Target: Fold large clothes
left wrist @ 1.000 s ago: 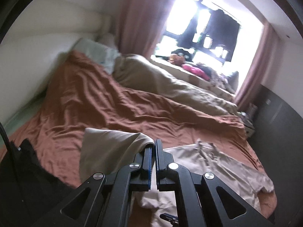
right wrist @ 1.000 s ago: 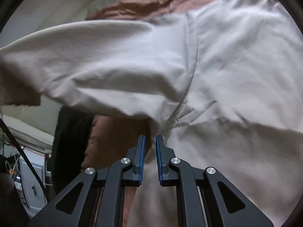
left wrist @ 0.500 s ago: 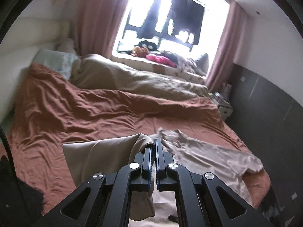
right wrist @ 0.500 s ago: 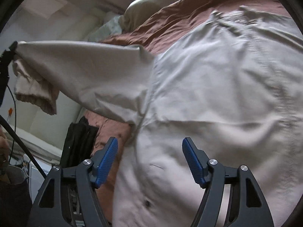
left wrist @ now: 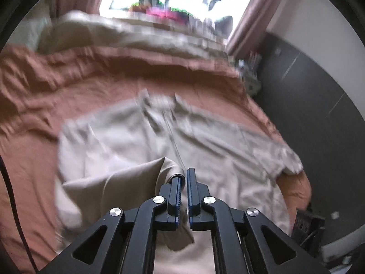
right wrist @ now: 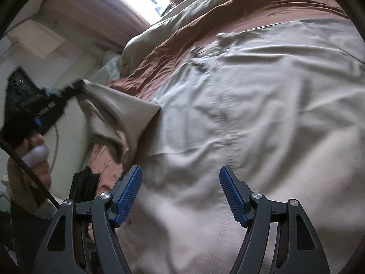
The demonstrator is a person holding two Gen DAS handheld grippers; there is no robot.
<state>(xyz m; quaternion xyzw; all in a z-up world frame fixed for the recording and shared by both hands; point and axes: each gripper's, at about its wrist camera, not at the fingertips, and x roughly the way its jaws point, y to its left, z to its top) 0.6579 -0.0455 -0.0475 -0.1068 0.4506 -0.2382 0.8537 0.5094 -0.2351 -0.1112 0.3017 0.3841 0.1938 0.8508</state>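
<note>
A large beige shirt [left wrist: 205,141] lies spread on the rust-brown bed cover [left wrist: 91,84], collar toward the window. My left gripper [left wrist: 183,175] pinches the end of its sleeve [left wrist: 118,182], lifted and carried over the shirt's body. The jaws are just starting to open, and the cloth still hangs from between them. In the right wrist view the left gripper [right wrist: 75,86] holds the sleeve [right wrist: 114,107] up at the left. My right gripper [right wrist: 180,173] stands open low over the shirt [right wrist: 251,114], with nothing between its pads.
A beige duvet [left wrist: 125,36] lies bunched along the far side under a bright window. A dark wall panel [left wrist: 308,114] runs along the bed's right edge. A black garment [right wrist: 82,185] sits off the bed's left corner, near a person's hand [right wrist: 38,159].
My right gripper let go of the shirt, opened wide and drew back. My left gripper swung the sleeve inward and down over the shirt's body.
</note>
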